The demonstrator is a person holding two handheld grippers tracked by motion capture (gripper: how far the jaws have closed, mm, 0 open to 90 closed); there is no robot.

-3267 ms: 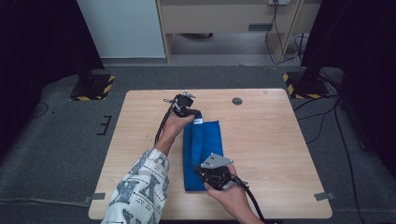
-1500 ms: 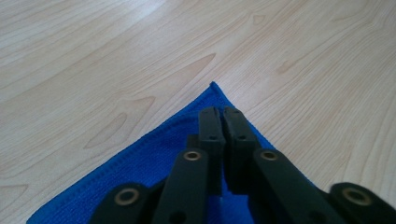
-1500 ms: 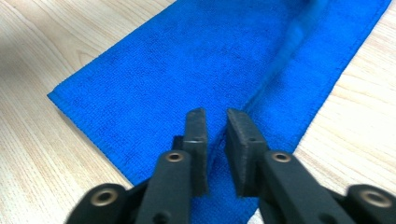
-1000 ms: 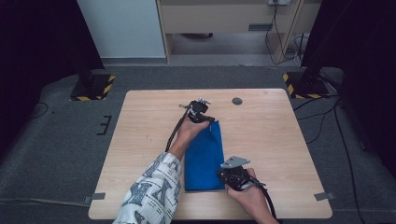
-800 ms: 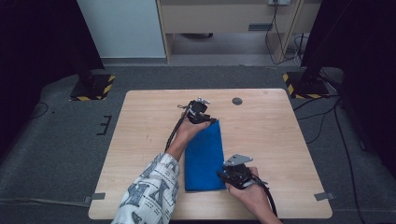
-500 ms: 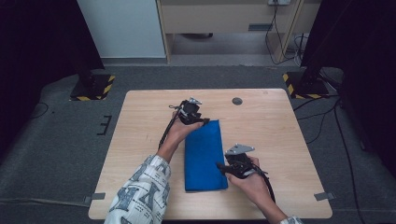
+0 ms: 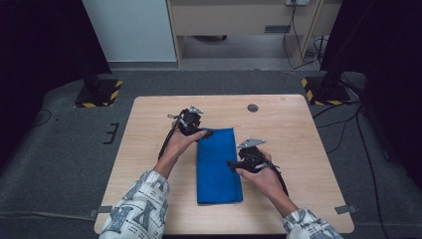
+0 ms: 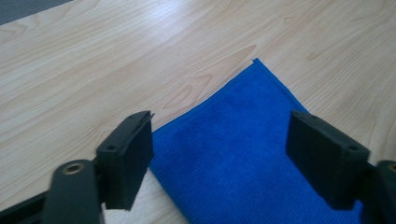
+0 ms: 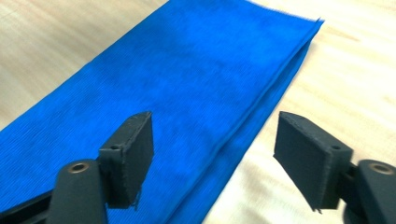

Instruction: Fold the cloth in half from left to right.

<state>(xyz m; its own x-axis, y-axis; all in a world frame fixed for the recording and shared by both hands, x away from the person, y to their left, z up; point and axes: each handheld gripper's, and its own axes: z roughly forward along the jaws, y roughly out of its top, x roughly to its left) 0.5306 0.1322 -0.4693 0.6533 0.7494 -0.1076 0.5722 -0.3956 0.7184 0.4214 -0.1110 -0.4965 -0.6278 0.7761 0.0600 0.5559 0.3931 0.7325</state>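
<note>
A blue cloth (image 7: 218, 167), folded into a long narrow strip, lies flat in the middle of the wooden table (image 7: 298, 134). My left gripper (image 7: 205, 133) is at the cloth's far left corner. In the left gripper view its jaws stand apart over that corner of the cloth (image 8: 243, 140); they have just been opening and grip nothing. My right gripper (image 7: 232, 164) is at the cloth's right edge, about halfway along. In the right gripper view its jaws straddle the layered edge of the cloth (image 9: 187, 79) without touching it; they too have just been opening.
A small dark round cap (image 7: 253, 107) is set in the table near its far edge. Bare wood lies to the left and right of the cloth. On the floor beyond stand two black posts with striped bases (image 7: 97, 92) (image 7: 323, 89).
Both grippers went from shut on the cloth to open, letting it go. The left hand has drawn back to the left, and the right hand has moved toward the far side along the cloth's right edge.
</note>
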